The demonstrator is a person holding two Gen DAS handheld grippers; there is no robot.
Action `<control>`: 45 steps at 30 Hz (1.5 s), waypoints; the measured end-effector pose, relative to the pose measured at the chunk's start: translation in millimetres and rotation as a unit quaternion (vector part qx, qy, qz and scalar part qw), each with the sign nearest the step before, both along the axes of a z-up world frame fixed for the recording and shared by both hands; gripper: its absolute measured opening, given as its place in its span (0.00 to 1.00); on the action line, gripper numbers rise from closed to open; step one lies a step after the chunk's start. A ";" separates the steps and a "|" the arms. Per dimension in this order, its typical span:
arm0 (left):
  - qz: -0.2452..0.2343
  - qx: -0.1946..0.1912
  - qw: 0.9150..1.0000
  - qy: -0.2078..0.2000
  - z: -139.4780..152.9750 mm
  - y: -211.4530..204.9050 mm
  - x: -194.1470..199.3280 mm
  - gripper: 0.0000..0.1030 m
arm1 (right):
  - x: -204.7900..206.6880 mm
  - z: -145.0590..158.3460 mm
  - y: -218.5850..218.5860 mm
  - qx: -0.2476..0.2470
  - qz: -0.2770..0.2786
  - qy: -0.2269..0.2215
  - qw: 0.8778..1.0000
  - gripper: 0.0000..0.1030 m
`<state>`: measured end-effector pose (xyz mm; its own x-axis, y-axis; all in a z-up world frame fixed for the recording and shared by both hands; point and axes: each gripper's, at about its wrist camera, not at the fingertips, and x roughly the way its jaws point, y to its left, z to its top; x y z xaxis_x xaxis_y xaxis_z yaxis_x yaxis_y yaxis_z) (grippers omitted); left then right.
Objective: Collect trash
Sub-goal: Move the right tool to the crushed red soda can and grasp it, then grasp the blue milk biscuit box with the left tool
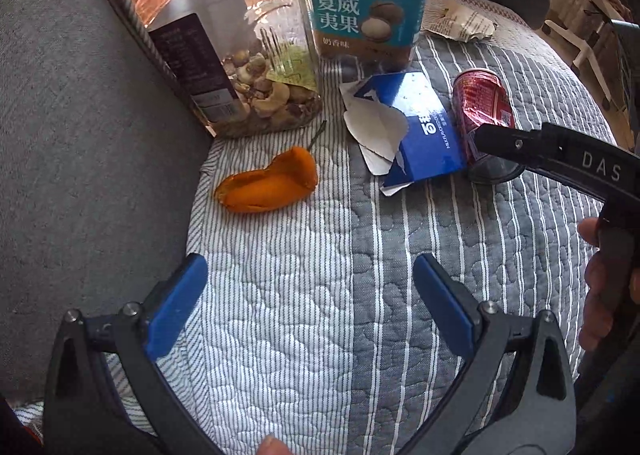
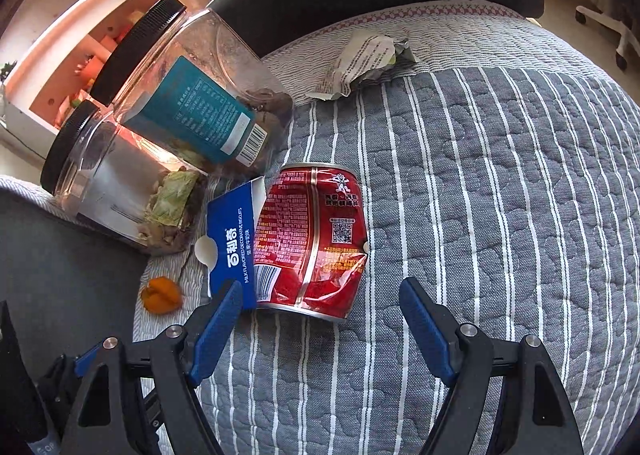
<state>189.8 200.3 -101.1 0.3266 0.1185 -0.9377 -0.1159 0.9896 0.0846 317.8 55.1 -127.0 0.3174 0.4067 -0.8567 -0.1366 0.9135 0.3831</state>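
Both grippers spread wide and empty, right gripper (image 2: 320, 319) hanging just below the dented red can (image 2: 316, 239) mid-frame, left gripper (image 1: 310, 287) over bare quilt (image 1: 280, 315).

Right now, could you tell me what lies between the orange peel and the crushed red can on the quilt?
The torn blue biscuit box lies between the orange peel and the red can, right against the can, clearest in the left wrist view.

Striped quilt (image 2: 500, 183) carries can (image 2: 316, 239), box (image 2: 232, 239), jars (image 2: 192, 103).
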 end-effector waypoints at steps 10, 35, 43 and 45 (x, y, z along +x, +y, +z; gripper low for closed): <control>-0.003 -0.016 1.000 -0.009 -7.7 -11.3 18.6 0.99 | -1.1 8.2 -21.3 0.018 0.000 -0.004 1.000 0.58; 0.086 -0.142 0.985 -0.036 -26.3 -49.0 90.6 0.52 | -56.8 62.5 -181.4 -0.065 -0.070 0.003 0.995 0.58; 0.040 -0.149 0.988 -0.032 -8.6 -78.8 69.1 0.48 | -68.8 72.5 -195.5 -0.064 -0.085 0.004 0.994 0.58; 0.030 -0.152 0.987 -0.034 -2.2 -85.6 61.6 0.48 | -73.1 76.4 -197.2 -0.064 -0.086 0.001 0.994 0.58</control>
